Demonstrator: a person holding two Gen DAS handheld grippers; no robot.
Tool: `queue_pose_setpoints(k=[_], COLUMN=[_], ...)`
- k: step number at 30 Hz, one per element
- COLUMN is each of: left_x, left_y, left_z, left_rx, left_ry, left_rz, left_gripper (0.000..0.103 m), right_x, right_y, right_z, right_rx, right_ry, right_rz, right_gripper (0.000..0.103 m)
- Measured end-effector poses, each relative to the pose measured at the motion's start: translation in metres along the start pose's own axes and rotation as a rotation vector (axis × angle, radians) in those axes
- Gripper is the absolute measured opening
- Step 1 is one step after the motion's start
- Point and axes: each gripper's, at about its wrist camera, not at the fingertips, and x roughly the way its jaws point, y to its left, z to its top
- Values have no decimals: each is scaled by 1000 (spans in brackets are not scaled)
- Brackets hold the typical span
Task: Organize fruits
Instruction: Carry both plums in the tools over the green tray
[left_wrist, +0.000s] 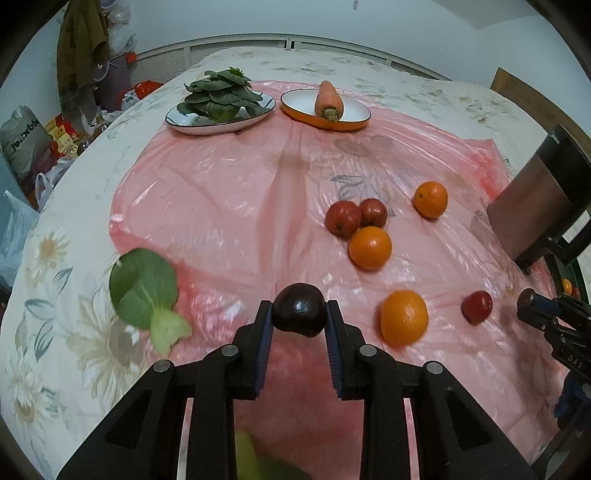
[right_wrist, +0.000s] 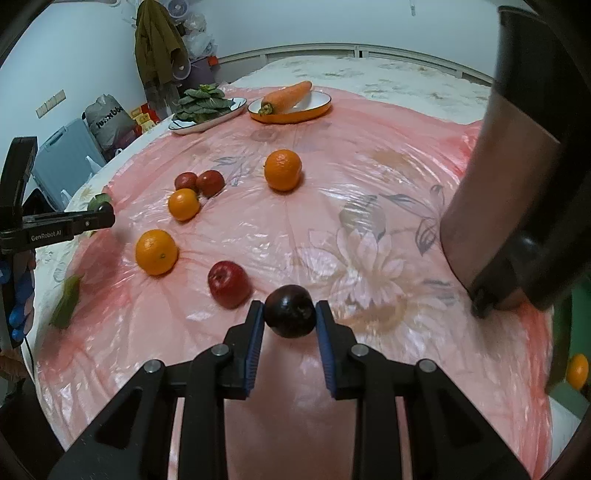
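Observation:
My left gripper (left_wrist: 298, 312) is shut on a dark plum (left_wrist: 299, 309) above the pink plastic sheet (left_wrist: 229, 192). My right gripper (right_wrist: 290, 312) is shut on another dark plum (right_wrist: 290, 311). On the sheet lie three oranges (right_wrist: 282, 170) (right_wrist: 183, 204) (right_wrist: 156, 252), two tomatoes (right_wrist: 210, 182) (right_wrist: 185, 181) and a red apple (right_wrist: 229, 284). In the left wrist view the oranges (left_wrist: 370, 247) (left_wrist: 404, 317) (left_wrist: 430, 199), tomatoes (left_wrist: 343, 218) and apple (left_wrist: 476, 307) lie ahead and to the right.
At the back stand a white plate of leafy greens (left_wrist: 221, 98) and an orange dish (left_wrist: 325, 110) holding a carrot (left_wrist: 328, 99). A loose green leaf (left_wrist: 144, 288) lies left. A dark cylindrical container (right_wrist: 506, 177) stands right. Another orange (right_wrist: 577, 371) lies at the right edge.

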Motion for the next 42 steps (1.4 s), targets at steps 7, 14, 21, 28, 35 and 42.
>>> queue_pose_setpoints(k=[7,14,21,28,35,42], left_x=[-31,-50,-58,-60,-56,-47], left_y=[-14,-51,-115,-195,-274,-357], left_z=[-16,-30,-36,-34,-32,-26], left_rx=[15,61,138,250,360,446], left_ry=[-28,-30,-13,0,12,24], left_rz=[-28,-83,-174,-259,-325,-374], left_gripper=[24,23,23,23,24,24], right_x=[-38,-80,-120,-154,-180,-197], right_y=[0,-15,-50,-102,-156,-212], right_z=[-19,-45,-73,-99,-123,-138], right_rx=[29,64,119,201,290,372], right_ry=[-42,-81,-111,-142,-174,-210], right_rz=[-7,-28,-90,-164,-228,-293], right_gripper=[16,16,16,16,16,16])
